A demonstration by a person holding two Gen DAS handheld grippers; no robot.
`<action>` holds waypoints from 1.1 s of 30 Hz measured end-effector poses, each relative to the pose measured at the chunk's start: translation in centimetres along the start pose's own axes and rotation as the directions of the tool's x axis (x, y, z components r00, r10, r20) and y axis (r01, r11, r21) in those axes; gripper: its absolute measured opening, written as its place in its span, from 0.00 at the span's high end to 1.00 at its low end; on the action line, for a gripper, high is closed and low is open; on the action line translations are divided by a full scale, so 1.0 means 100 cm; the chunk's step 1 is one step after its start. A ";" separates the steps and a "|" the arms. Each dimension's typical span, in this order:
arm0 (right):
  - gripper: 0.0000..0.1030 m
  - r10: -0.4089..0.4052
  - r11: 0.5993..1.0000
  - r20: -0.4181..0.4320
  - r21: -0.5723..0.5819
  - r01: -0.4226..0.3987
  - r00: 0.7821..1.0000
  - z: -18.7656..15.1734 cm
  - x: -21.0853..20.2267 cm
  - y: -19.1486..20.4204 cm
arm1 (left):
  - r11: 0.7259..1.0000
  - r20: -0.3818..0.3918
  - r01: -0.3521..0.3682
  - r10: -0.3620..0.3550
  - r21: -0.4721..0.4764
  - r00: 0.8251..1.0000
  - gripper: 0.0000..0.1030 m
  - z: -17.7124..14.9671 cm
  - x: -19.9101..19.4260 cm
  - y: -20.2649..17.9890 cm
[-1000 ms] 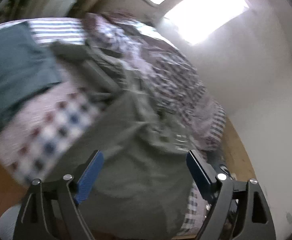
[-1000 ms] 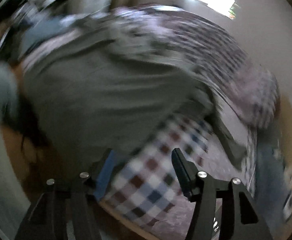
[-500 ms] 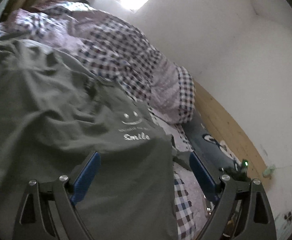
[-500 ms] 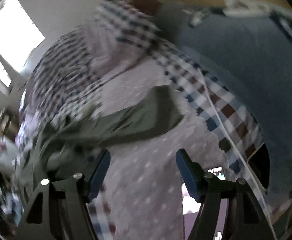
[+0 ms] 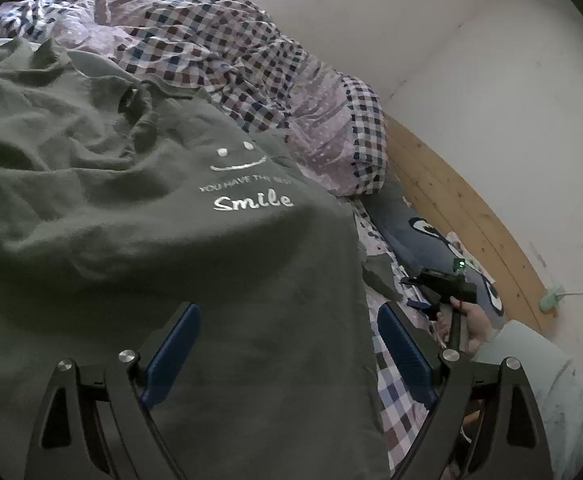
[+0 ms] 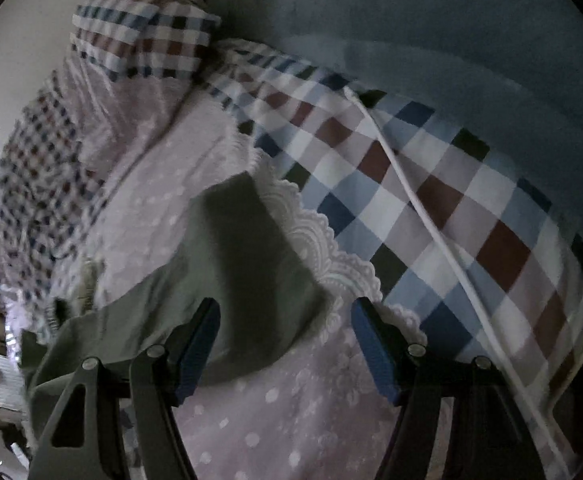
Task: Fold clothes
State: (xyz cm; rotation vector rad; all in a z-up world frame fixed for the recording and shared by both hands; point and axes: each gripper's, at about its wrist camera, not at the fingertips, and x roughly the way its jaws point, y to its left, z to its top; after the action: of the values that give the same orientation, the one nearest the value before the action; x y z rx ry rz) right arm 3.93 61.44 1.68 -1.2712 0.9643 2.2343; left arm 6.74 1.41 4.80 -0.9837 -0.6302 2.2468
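Note:
A grey-green T-shirt [image 5: 139,216] with a white smiley face and the word "Smile" lies spread and wrinkled on the bed. My left gripper [image 5: 289,344] is open and empty, low over the shirt's right side edge. My right gripper [image 6: 285,340] is open and empty, just above the end of the shirt's sleeve [image 6: 235,264], which lies on the pink dotted sheet. The right gripper also shows in the left wrist view [image 5: 437,284], held by a hand beside the sleeve [image 5: 379,276].
A bunched checked quilt [image 5: 211,48] lies behind the shirt. A blue pillow [image 5: 407,236] lies along the wooden headboard [image 5: 463,216]. In the right wrist view a white cable [image 6: 431,216] runs across the checked bedding [image 6: 391,184] next to the blue pillow [image 6: 451,32].
Both grippers swung from the foot side of the bed toward the headboard. The left settled low over the shirt's printed side. The right came down close over the sleeve end.

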 end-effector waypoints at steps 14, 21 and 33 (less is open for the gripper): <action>0.80 -0.126 0.992 0.027 0.024 0.125 0.992 -0.003 0.011 0.002 | 0.995 -0.041 0.050 -0.054 -0.088 0.998 0.10 0.001 0.003 0.007; 0.81 -0.092 0.991 0.025 0.103 0.089 0.995 -0.008 0.002 -0.009 | 0.994 -0.049 0.059 -0.063 -0.089 0.997 0.10 0.002 0.002 0.008; 0.96 -0.112 0.976 0.175 -0.167 0.141 0.978 0.001 -0.064 0.082 | 0.991 -0.063 0.068 -0.075 -0.115 0.995 0.10 0.010 0.006 0.015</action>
State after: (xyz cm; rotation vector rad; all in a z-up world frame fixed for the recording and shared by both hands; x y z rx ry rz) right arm 2.01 55.88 10.27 -1.1628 0.6161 2.3231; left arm 5.12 0.61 4.24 -1.0699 -0.7581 2.1257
